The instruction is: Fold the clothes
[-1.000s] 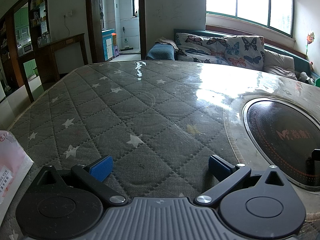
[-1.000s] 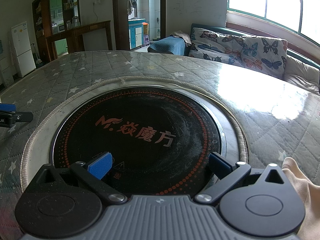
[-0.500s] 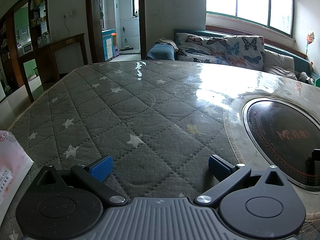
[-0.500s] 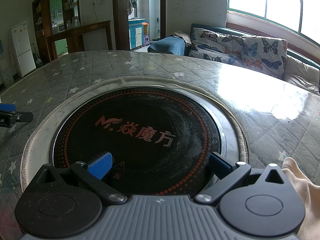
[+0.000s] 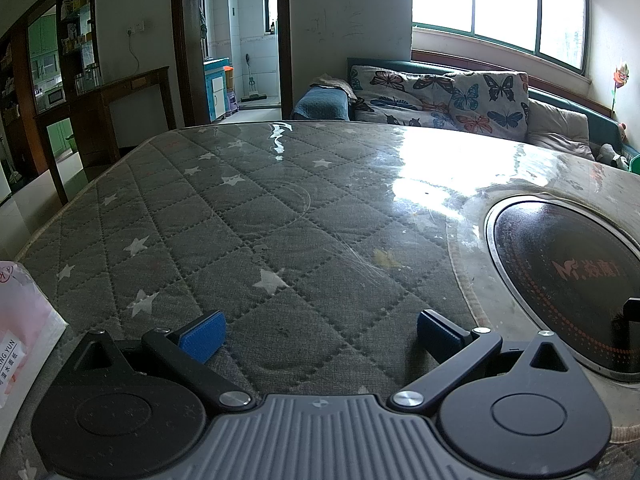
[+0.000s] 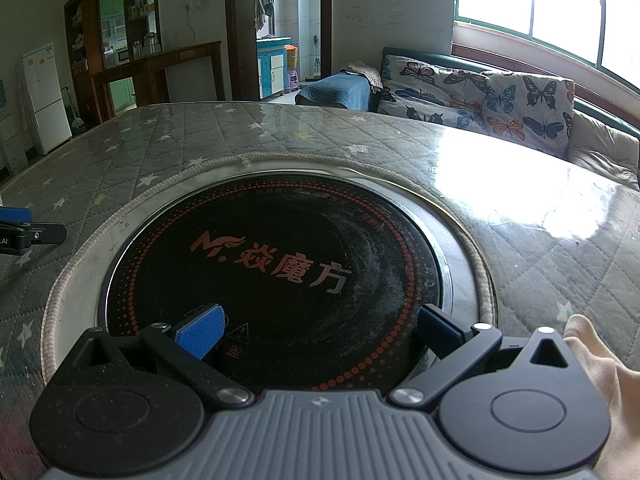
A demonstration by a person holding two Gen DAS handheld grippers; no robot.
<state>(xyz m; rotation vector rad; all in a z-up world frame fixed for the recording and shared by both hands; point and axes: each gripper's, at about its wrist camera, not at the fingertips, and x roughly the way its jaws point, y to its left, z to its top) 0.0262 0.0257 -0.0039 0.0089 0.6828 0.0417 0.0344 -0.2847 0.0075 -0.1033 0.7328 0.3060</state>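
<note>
A round table [image 5: 248, 216] covered with a grey quilted, star-printed cloth under a glossy clear sheet was seen in both wrist views. A black circular induction cooktop [image 6: 276, 280] with orange lettering was set into the table, ringed by a braided edge. Behind the table, a sofa [image 5: 448, 96] draped with a butterfly-print cover was seen below a bright window [image 5: 500, 4].

The left gripper [image 5: 318, 334] was held low above bare cloth, left of the cooktop, with its jaws spread wide and nothing between the blue pads [image 5: 202, 336]. The right gripper [image 6: 318, 332] was held over the near part of the cooktop, its jaws likewise spread wide and nothing gripped. A beige garment [image 6: 600, 364] was seen at the lower right edge of the right wrist view, just beside the right gripper's body; only a small part of it was shown. A pink-and-white packet [image 5: 24, 332] was seen lying at the table's near left edge.
</note>
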